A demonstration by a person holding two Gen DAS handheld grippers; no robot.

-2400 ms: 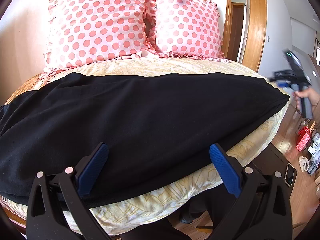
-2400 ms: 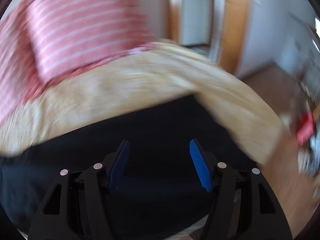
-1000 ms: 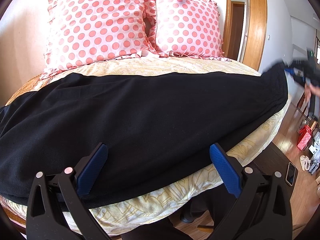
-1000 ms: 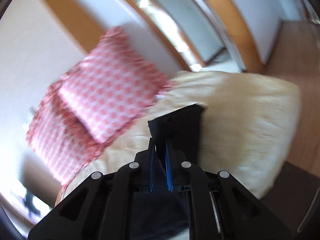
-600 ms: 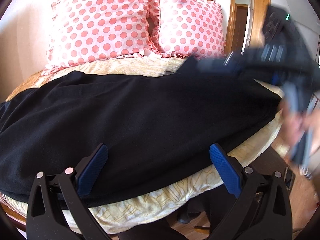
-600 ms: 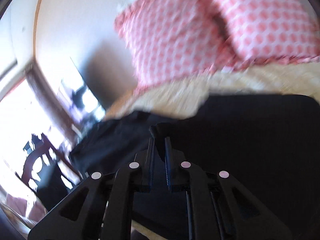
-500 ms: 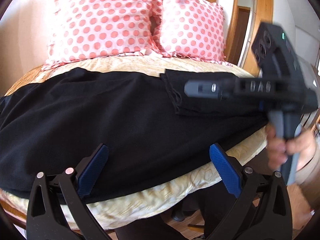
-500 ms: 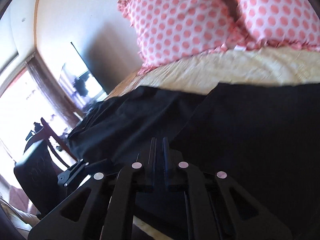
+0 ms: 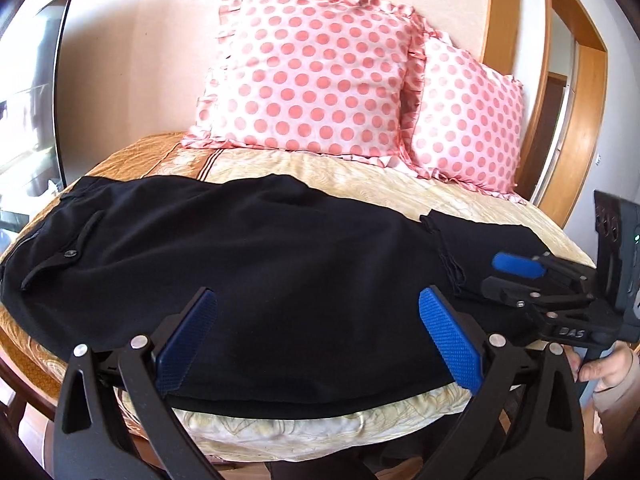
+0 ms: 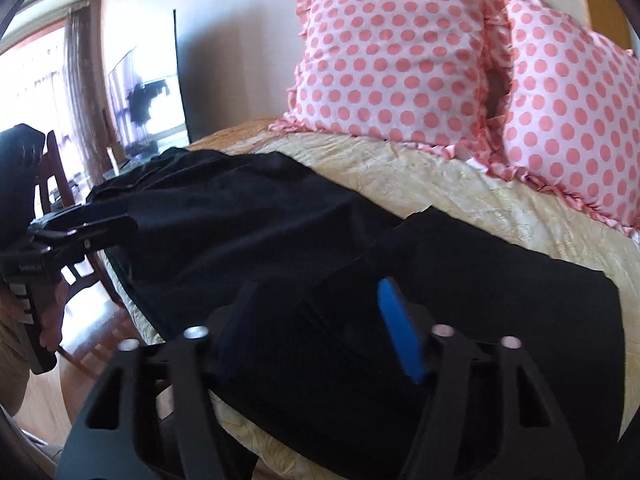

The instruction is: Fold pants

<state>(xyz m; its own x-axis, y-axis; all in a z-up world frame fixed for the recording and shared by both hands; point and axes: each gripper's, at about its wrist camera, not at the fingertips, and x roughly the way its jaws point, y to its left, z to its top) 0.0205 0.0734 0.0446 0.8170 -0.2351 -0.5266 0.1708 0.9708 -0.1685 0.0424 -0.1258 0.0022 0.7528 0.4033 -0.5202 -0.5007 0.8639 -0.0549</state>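
We are holding the left tool (image 9: 318,332) wide open, low over the near edge of the pants (image 9: 240,264), which are lying lengthwise across the bed (image 9: 360,172). Their right end (image 9: 480,240) is lying folded back on top. Our right tool (image 9: 508,276) is hovering over that fold, parted and gripping nothing. Two pillows (image 9: 316,76) are leaning on the wall behind.

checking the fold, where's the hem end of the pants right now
In the left wrist view the hem end lies folded back onto the pants, right of centre, beside the open right hand-held gripper and below the smaller polka-dot pillow.
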